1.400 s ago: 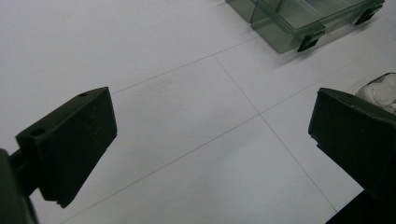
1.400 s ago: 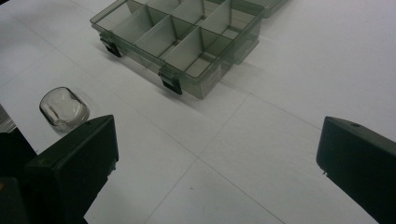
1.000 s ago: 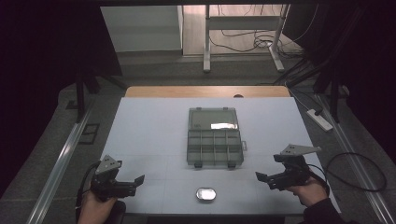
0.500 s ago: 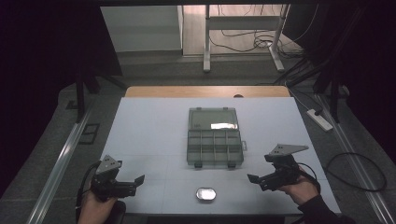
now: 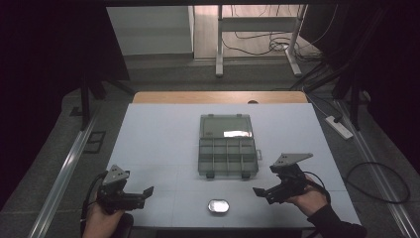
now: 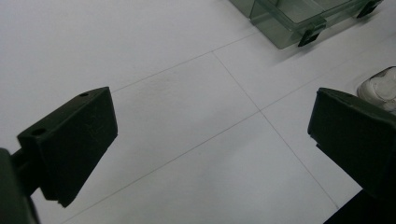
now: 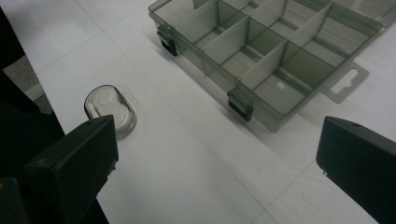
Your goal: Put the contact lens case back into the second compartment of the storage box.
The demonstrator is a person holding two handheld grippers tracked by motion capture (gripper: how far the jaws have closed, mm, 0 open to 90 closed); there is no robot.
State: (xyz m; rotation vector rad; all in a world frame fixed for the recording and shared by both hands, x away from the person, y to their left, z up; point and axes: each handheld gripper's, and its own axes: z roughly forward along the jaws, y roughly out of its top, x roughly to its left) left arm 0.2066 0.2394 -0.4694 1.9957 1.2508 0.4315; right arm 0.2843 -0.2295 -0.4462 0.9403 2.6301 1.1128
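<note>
Dark floor and cable-strewn room surround the pale desk [image 5: 163, 144], whose far edge shows a strip of bare wood. At its middle lies a clear grey organiser box [image 5: 228, 157], lid thrown back flat toward the far side, its tray split into two rows of small compartments. The right gripper view looks straight into that tray [image 7: 261, 51]: every compartment seen there holds nothing, and two dark latches sit on the front wall, with a hang tab jutting from one end. Nearer the person, just in front of the box and apart from it, rests a small oval dish [image 5: 219, 206]. From above it reads as a pale blob; the right gripper view shows the dish [image 7: 111, 111] to be clear-rimmed with white pieces inside, their kind too small to tell. The left gripper view catches a corner of the box [image 6: 299, 18] at the top and the dish [image 6: 379, 88] at the right edge. The right gripper [image 5: 266, 193] hovers to the right of the dish, jaws spread wide with nothing between them. The left gripper [image 5: 141, 196] is held over the near left of the desk, well apart from both containers, jaws likewise wide apart and empty.
</note>
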